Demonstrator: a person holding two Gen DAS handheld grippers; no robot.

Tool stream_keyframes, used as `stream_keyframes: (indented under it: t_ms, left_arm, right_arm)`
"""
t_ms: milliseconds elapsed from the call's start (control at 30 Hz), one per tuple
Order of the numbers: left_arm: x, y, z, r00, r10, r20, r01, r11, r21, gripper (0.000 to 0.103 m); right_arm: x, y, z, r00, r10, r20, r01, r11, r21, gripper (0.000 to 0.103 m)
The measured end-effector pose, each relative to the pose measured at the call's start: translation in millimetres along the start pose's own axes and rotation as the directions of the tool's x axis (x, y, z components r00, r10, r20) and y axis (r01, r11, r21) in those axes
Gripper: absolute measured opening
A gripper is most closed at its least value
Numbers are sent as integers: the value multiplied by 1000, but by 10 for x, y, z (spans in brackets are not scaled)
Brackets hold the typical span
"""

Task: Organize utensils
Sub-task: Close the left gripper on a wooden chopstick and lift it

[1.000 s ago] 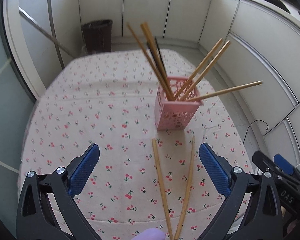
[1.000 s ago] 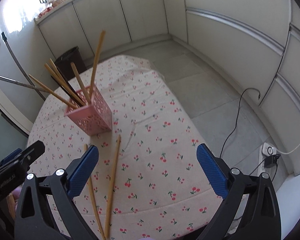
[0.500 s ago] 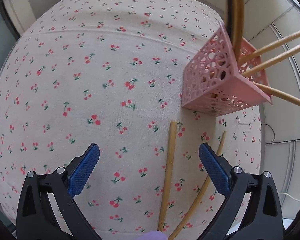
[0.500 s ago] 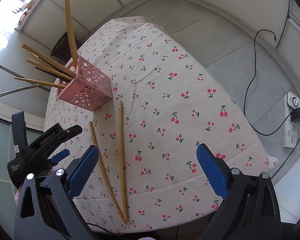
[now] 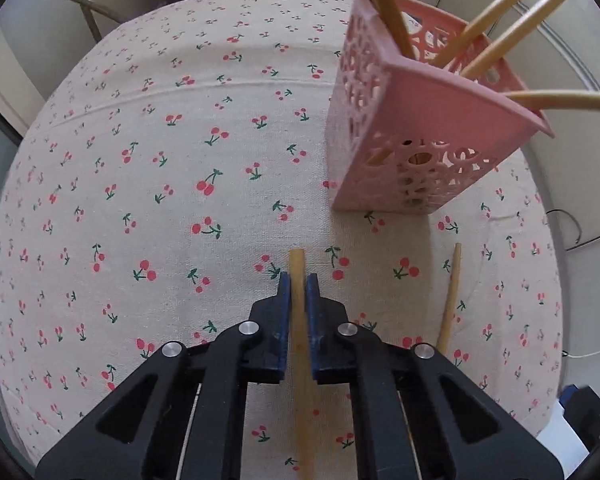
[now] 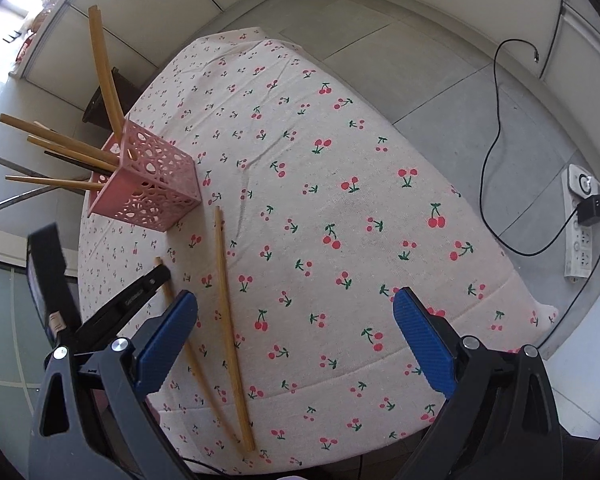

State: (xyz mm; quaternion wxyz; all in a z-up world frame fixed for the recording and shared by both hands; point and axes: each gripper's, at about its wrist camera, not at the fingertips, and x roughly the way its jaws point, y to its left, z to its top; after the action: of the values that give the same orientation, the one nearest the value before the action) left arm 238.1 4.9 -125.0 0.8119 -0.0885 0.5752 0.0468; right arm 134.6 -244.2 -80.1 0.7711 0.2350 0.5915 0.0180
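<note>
Left wrist view: the left gripper (image 5: 296, 284) has its blue pads pressed against a pale wooden chopstick (image 5: 300, 344) that lies flat on the cherry-print tablecloth (image 5: 140, 168), its blunt end poking just past the fingertips. A second chopstick (image 5: 450, 300) lies on the cloth to the right, apart from the first. Beyond them stands a pink perforated holder (image 5: 412, 148), square and open-topped, with several wooden chopsticks leaning out of it at different angles. In the right wrist view, the right gripper (image 6: 296, 340) hangs above the cloth with its pads spread wide, gripping nothing, and the holder (image 6: 148, 184) sits far left.
</note>
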Motion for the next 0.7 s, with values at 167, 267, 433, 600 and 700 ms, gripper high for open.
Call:
stream_keyframes:
  t_ms: [167, 267, 433, 600, 700]
  left_arm:
    - [-167, 270, -41, 996, -84, 8, 84, 995, -55, 7]
    - [-358, 374, -55, 993, -111, 41, 114, 991, -63, 7]
    - [-631, 552, -120, 989, -129, 77, 134, 990, -53, 7]
    - [-678, 574, -33, 987, -138, 83, 143, 988, -52, 8]
    - [-698, 550, -2, 988, -111, 103, 115, 993, -36, 8]
  right_arm:
    - [210, 187, 65, 999, -30, 21, 30, 999, -16, 95]
    - [370, 344, 121, 998, -36, 53, 38, 999, -26, 95]
    - [670, 594, 173, 993, -87, 81, 93, 993, -72, 92]
    - [845, 834, 110, 982, -147, 119, 166, 970, -176, 56]
    - [871, 875, 83, 986, -128, 109, 149, 966, -212, 11]
